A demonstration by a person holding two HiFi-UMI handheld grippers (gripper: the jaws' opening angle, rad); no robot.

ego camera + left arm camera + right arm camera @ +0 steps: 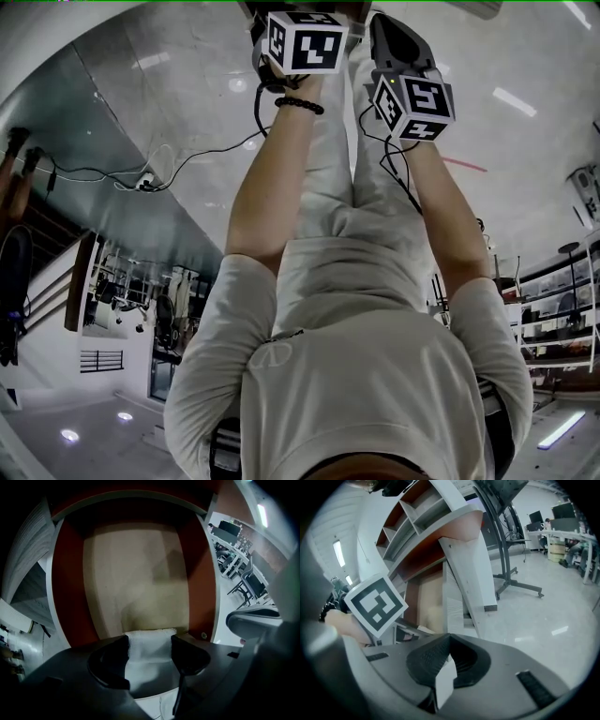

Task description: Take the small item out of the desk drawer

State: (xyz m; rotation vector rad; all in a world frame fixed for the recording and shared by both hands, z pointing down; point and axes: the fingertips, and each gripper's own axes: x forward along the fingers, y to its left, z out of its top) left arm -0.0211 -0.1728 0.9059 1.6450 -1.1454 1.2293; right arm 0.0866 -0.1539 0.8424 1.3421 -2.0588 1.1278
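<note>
The desk drawer [68, 588] stands open. The left gripper [150, 657] points down into it, jaws clamped on a small white cloth-like item [149, 637] that sits at the drawer's near edge, low against the beige drawer bottom. The grasp looks made, so what seems left is lifting the item clear of the drawer. The right gripper [449, 656] hangs outside the drawer, off to one side, jaws pinched together on a small white piece [444, 684] I cannot identify.

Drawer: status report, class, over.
Left hand-held gripper shut on white cloth in open drawer. Right hand-held gripper shut, clear of drawer. Drawer otherwise bare.
</note>
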